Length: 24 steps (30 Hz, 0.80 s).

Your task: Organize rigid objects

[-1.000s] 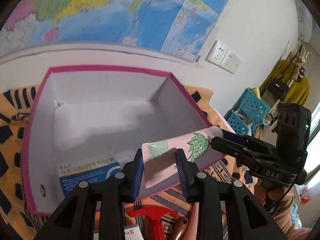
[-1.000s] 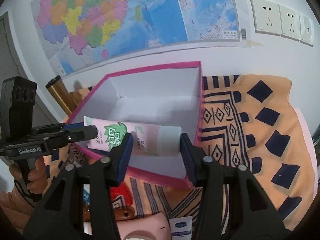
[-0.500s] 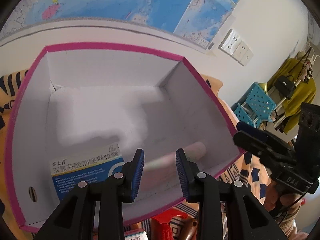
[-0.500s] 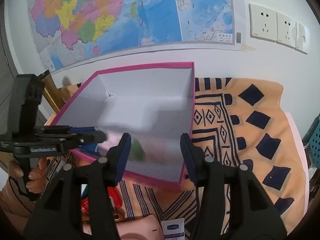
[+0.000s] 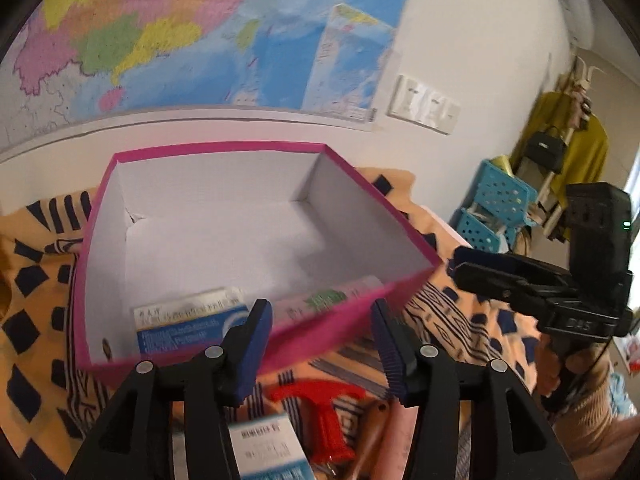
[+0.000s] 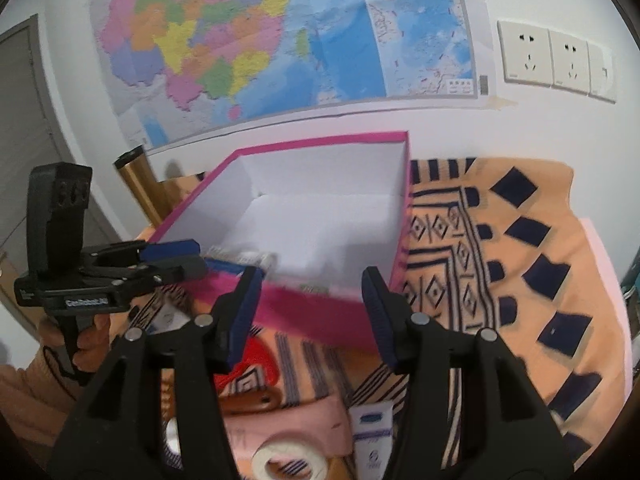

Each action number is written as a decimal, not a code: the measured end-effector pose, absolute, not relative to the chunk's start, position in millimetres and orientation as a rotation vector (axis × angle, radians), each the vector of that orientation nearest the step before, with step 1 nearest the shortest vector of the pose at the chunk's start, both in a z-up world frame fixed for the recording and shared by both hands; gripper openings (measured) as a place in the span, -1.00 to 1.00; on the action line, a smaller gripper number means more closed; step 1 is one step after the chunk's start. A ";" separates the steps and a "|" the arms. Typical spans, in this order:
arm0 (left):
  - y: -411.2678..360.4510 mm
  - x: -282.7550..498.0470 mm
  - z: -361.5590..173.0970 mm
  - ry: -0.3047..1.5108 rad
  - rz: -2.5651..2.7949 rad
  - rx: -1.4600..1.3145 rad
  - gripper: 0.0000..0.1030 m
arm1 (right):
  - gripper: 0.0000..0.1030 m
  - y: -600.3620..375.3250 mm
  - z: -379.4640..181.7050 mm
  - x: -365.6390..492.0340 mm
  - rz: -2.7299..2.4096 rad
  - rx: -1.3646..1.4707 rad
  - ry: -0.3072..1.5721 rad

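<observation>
A pink box with a white inside (image 5: 400,248) (image 6: 320,312) stands on the patterned cloth. In it lie a pink tube with green print (image 5: 328,298) and a blue-and-white medicine box (image 5: 188,322). My left gripper (image 5: 322,344) is open and empty, just in front of the box's near wall. My right gripper (image 6: 312,312) is open and empty, also before the near wall. Each gripper shows in the other's view, the right one (image 5: 520,280) and the left one (image 6: 160,260).
On the cloth in front of the box lie a red tool (image 5: 324,412), a brown wooden handle (image 5: 372,432), a small blue-and-white box (image 5: 268,452), a pink item (image 6: 288,420), a tape roll (image 6: 288,460) and a white-and-blue packet (image 6: 372,436). A wall with a map stands behind.
Both grippers let go of the pink tube, which dropped into the box. Both have opened wide and pulled back toward me from the box.
</observation>
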State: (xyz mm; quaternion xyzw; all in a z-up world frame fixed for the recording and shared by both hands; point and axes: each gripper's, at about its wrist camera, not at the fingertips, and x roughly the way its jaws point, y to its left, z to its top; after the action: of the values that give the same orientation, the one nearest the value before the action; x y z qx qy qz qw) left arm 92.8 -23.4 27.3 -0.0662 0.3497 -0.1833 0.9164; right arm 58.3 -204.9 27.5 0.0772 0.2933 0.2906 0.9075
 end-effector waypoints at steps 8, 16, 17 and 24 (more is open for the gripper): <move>-43.5 63.2 1.7 0.784 -0.467 -0.160 0.02 | 0.06 -199.3 -20.5 26.0 0.646 0.100 0.735; -69.4 48.0 -17.9 0.849 -0.539 -0.151 0.02 | 0.00 -208.3 -54.8 4.9 0.634 0.070 0.812; -72.0 46.8 -19.0 0.852 -0.544 -0.148 0.02 | -0.03 -208.6 -58.7 3.3 0.636 0.068 0.824; -81.0 40.7 -25.9 0.879 -0.567 -0.144 0.02 | -0.13 -208.1 -67.6 0.3 0.646 0.065 0.843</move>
State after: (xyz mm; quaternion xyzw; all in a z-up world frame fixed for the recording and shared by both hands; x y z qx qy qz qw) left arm 40.7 -81.0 -25.9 -0.0686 0.4194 -0.2704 0.8639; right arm 0.3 -208.1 -67.6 0.0311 0.4017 0.3080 0.8618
